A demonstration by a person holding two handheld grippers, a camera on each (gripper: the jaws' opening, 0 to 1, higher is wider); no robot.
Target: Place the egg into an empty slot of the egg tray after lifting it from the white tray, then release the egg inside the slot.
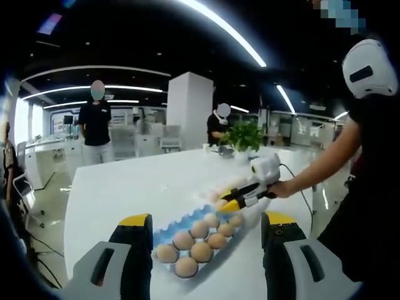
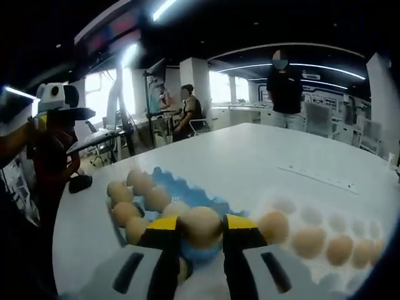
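In the right gripper view my right gripper is shut on a brown egg, held just above the near end of the blue egg tray. Several eggs fill that tray's left side. The white tray with more eggs lies to the right. In the left gripper view my left gripper stands wide open above the blue egg tray, touching nothing. Beyond the tray's far end, the right gripper reaches in, held by a person's hand.
Everything rests on a long white table whose left edge drops to the floor. A potted plant stands at its far end, near a seated person. Another person stands beyond the table. A thin pale strip lies on the tabletop.
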